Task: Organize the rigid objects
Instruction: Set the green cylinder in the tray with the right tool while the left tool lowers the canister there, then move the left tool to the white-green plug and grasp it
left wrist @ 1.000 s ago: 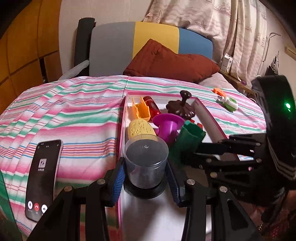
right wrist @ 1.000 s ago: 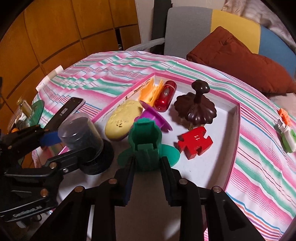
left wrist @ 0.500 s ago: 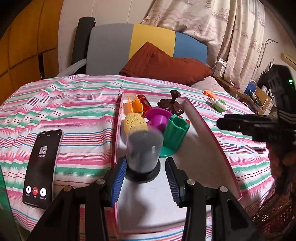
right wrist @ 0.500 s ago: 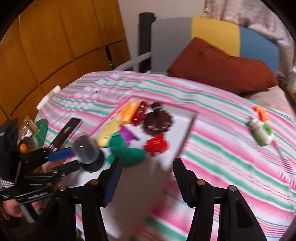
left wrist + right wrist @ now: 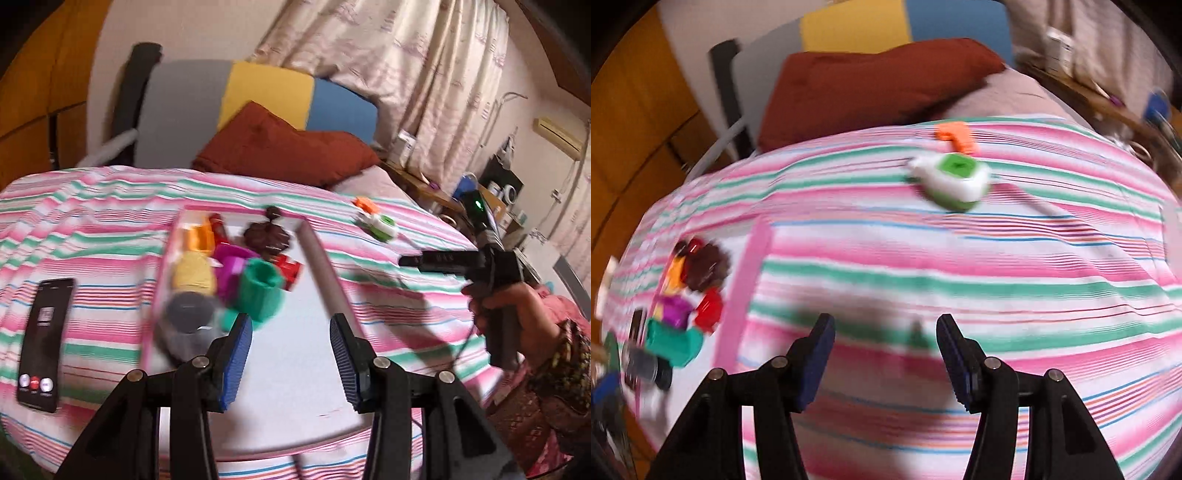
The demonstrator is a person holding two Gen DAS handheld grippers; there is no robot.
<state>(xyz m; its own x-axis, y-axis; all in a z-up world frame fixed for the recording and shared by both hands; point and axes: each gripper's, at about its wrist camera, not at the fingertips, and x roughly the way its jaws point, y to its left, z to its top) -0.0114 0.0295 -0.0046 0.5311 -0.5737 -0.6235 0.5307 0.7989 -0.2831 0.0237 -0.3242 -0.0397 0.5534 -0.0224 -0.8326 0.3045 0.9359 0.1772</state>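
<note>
My left gripper (image 5: 290,356) is open and empty over the white floor of the pink-rimmed tray (image 5: 325,273). A grey see-through cup (image 5: 188,317) stands in the tray just left of its left finger, apart from it. Behind the cup are a green cup (image 5: 260,288), a purple piece (image 5: 231,267), a yellow piece (image 5: 194,273), a red puzzle piece (image 5: 290,267) and a brown knobbed lid (image 5: 266,236). My right gripper (image 5: 884,350) is open and empty above the striped cloth, right of the tray (image 5: 738,295). A white and green toy (image 5: 955,181) and an orange piece (image 5: 955,136) lie beyond it.
A phone (image 5: 44,343) with a lit call screen lies on the striped cloth (image 5: 92,240) left of the tray. A red-brown cushion (image 5: 280,147) and a chair back stand behind. A person's hand (image 5: 517,321) holds the right gripper at the bed's right edge.
The right gripper let go of the green cup and swung right, out over the cloth. The left gripper drew back and to the right from the grey cup, which stays in the tray.
</note>
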